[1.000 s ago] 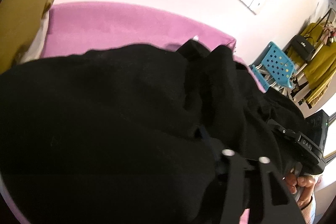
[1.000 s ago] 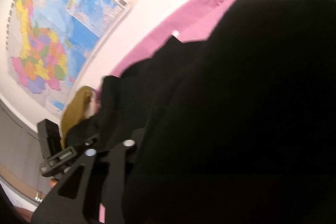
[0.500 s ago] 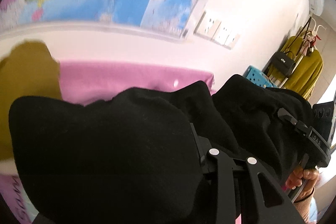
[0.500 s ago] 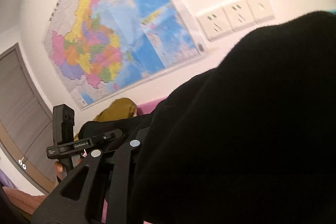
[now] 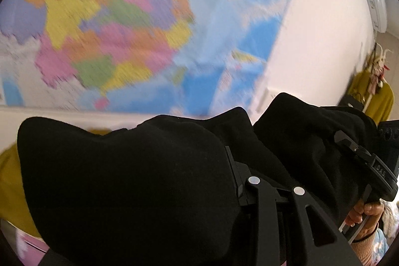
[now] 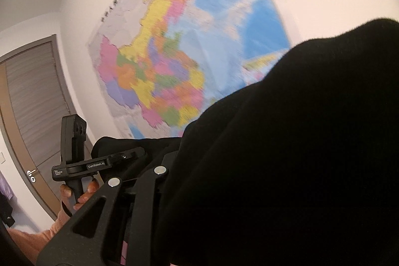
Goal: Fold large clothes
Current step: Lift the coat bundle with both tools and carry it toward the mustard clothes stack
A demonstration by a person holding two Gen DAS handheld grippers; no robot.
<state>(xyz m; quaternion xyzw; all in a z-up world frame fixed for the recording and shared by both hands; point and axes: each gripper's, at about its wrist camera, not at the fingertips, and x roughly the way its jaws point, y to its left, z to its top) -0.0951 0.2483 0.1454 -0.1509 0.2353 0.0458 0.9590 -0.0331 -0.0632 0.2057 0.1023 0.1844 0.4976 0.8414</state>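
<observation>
I see the black garment bunched thick and matte, draped over both hand-held grippers and held up in front of the wall map. My left hand-held gripper has just been closing, cloth between its fingers; the right hand-held gripper is clamped on cloth too. Pink bedding shows below left, a door to the right gripper's left.

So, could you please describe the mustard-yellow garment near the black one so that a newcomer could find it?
Start at the big coloured wall map in the left wrist view. Below it hangs the black garment; the mustard-yellow garment peeks out at its lower left edge. It is the only yellow cloth on that side.
</observation>
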